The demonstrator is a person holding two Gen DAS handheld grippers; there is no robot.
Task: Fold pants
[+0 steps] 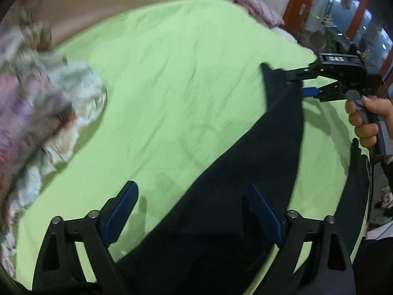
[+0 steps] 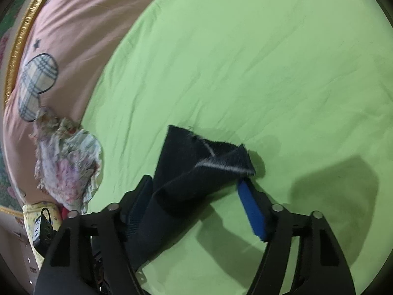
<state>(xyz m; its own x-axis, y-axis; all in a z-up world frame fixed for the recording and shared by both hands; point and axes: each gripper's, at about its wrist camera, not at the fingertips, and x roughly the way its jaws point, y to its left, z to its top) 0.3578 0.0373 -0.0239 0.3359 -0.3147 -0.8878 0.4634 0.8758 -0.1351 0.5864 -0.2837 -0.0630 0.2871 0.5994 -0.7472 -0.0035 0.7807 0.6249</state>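
Dark navy pants (image 1: 221,196) lie on a light green sheet (image 1: 172,86). In the left wrist view my left gripper (image 1: 194,211) stands open, its blue pads (image 1: 122,213) on either side of the pants' lower part, touching nothing I can see. My right gripper (image 1: 298,83) shows at the right, held by a hand, with the raised pant end draped at its fingers. In the right wrist view the right gripper (image 2: 196,201) has its jaws wide apart; the pant end (image 2: 208,157) hangs over the left finger and its hem rests by the right pad (image 2: 253,211).
A crumpled floral cloth (image 1: 49,113) lies at the sheet's left edge, also in the right wrist view (image 2: 68,162). A pink cover (image 2: 73,36) with a plaid patch lies beyond the sheet. A small black device (image 2: 41,231) sits at the lower left. Wooden frames and glass (image 1: 343,12) stand far right.
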